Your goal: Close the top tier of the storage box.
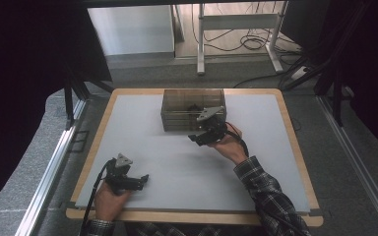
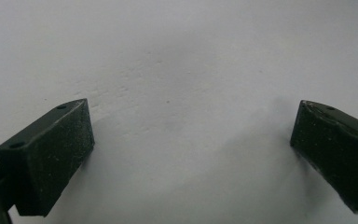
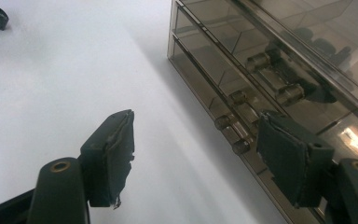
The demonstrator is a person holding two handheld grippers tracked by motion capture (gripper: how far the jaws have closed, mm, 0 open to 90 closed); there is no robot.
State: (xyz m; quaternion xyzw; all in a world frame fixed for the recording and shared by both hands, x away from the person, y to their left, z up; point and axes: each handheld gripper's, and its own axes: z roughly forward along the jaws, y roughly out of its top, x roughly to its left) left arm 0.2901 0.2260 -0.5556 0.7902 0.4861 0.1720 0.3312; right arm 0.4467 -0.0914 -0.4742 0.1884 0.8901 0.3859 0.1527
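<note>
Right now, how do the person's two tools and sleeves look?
Each black two-jaw tool, left and right, carries a grey three-cornered plate and trails a black cable. Its flat jaw pads look dusty and worn. The sleeves are dark plaid.

No text, label or number is readable (any view).
</note>
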